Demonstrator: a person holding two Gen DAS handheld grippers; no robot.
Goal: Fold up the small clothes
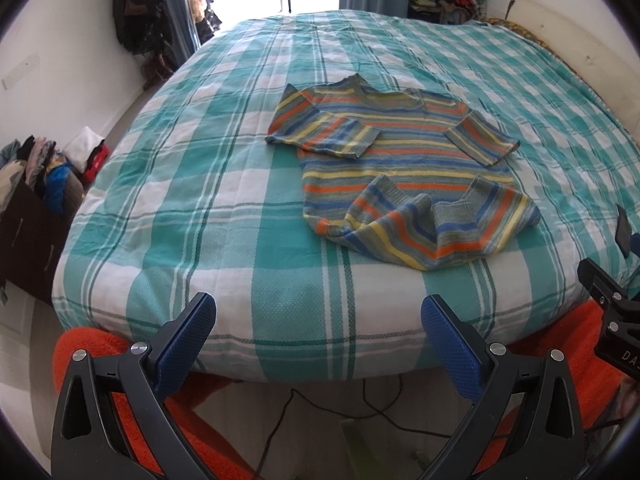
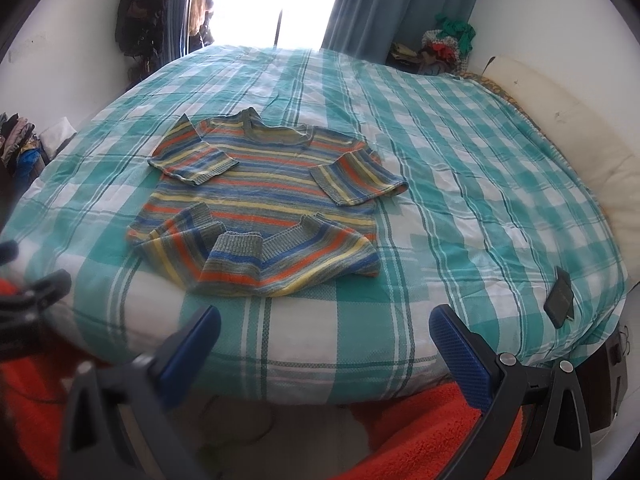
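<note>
A small striped sweater [image 1: 400, 164] [image 2: 260, 196] in orange, yellow, blue and grey lies on the bed, both sleeves folded across its body and its hem turned up in a rumpled bunch at the near side. My left gripper [image 1: 318, 312] hangs open off the bed's near edge, short of the sweater, nothing between its blue pads. My right gripper [image 2: 324, 326] is open too, at the same edge, to the right of the garment's hem. Part of the right gripper's black frame [image 1: 612, 312] shows at the right of the left wrist view.
The bed wears a teal and white checked cover [image 1: 200, 184] [image 2: 460, 184]. A dark phone [image 2: 560, 298] [image 1: 624, 232] lies near its right corner. An orange rug [image 2: 420, 432] and cables [image 1: 372, 408] are on the floor below. Piles of clothes [image 1: 36, 176] stand at the left and at the far right corner [image 2: 444, 46].
</note>
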